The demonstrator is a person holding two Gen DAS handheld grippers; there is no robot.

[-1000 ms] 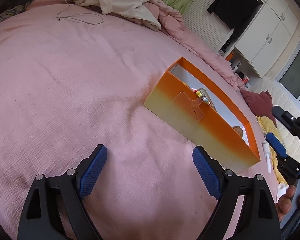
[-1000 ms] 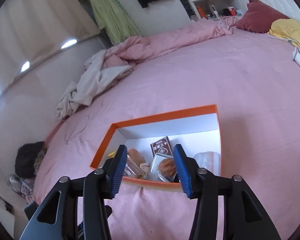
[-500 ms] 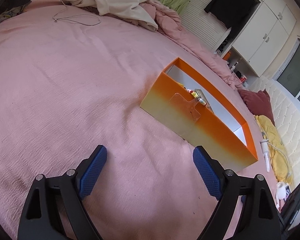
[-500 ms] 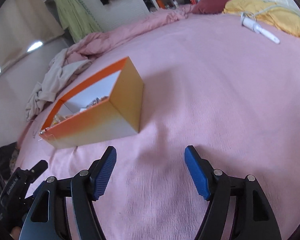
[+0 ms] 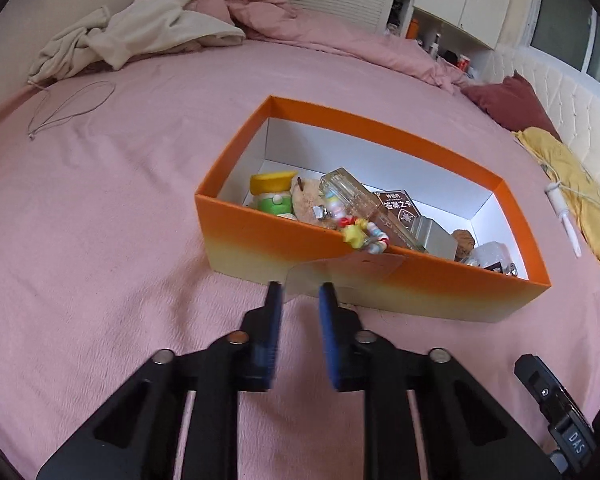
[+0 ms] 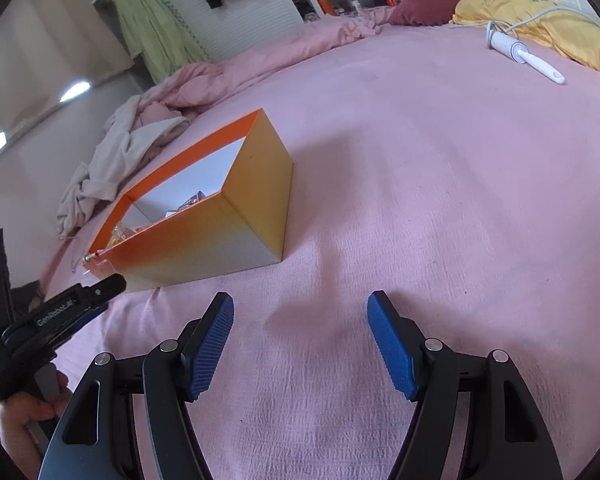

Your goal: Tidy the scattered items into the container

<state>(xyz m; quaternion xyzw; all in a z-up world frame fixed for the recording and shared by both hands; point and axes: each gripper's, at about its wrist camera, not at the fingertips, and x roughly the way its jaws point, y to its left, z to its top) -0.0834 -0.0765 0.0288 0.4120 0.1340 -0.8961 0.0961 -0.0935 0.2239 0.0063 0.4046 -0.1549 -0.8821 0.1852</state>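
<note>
Left gripper [image 5: 300, 294]: pinching the clear tag [image 5: 332, 274] hanging over the orange box [image 5: 380, 284] near wall.
Right gripper [image 6: 300, 340]: hovering over pink bedspread [image 6: 420, 184], jaws gaping wide.

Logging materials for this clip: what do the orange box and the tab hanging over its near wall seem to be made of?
The orange box looks like matte cardboard: thin flat walls, crisp folded corners, printed orange-to-cream fade, white inside. The tab looks like clear, stiff plastic, since the wall shows through it; the bead charm is fastened to it. The left hand-held gripper is closing around its lower end.
</note>
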